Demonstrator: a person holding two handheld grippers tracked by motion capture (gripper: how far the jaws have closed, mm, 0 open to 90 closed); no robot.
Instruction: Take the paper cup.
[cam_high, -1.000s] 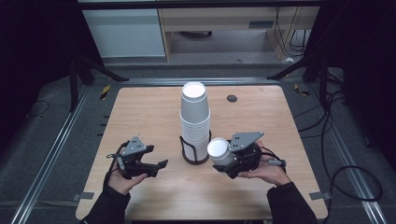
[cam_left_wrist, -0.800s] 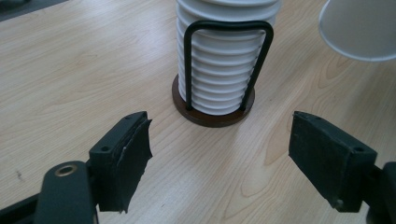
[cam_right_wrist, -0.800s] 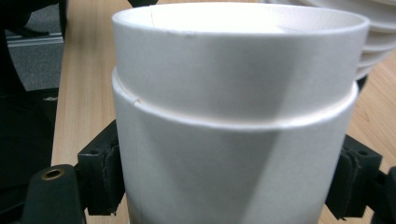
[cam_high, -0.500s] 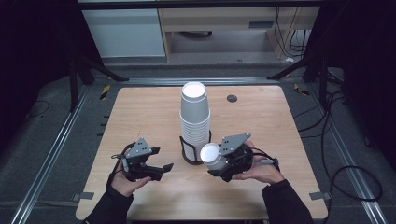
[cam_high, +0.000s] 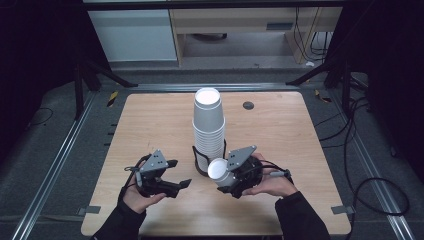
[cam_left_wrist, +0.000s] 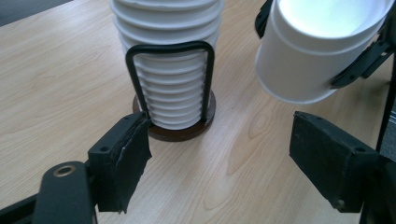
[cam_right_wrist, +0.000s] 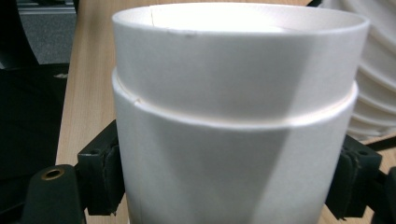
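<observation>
A tall stack of white cups (cam_high: 209, 125) stands upside down in a black wire holder (cam_high: 200, 162) at the table's middle. Just right of the holder, my right gripper (cam_high: 227, 182) is shut on a white cup (cam_high: 218, 170), tilted with its mouth toward the left. In the right gripper view the cup (cam_right_wrist: 233, 116) sits between both jaws, and a seam around it suggests two nested cups. My left gripper (cam_high: 177, 175) is open, front left of the holder. In the left gripper view its jaws (cam_left_wrist: 233, 163) stand wide, with the stack (cam_left_wrist: 170, 93) and the held cup (cam_left_wrist: 308, 51) beyond them.
The wooden table (cam_high: 150, 120) has a small dark round cap (cam_high: 248, 105) at the back right. Metal rails (cam_high: 60, 160) and cables (cam_high: 370, 185) lie on the floor on either side. A person's hands and dark sleeves come in from the front edge.
My right gripper has carried the cup left and toward the front, and tilted its mouth toward the left gripper. The left gripper has shifted slightly right and stays open.
</observation>
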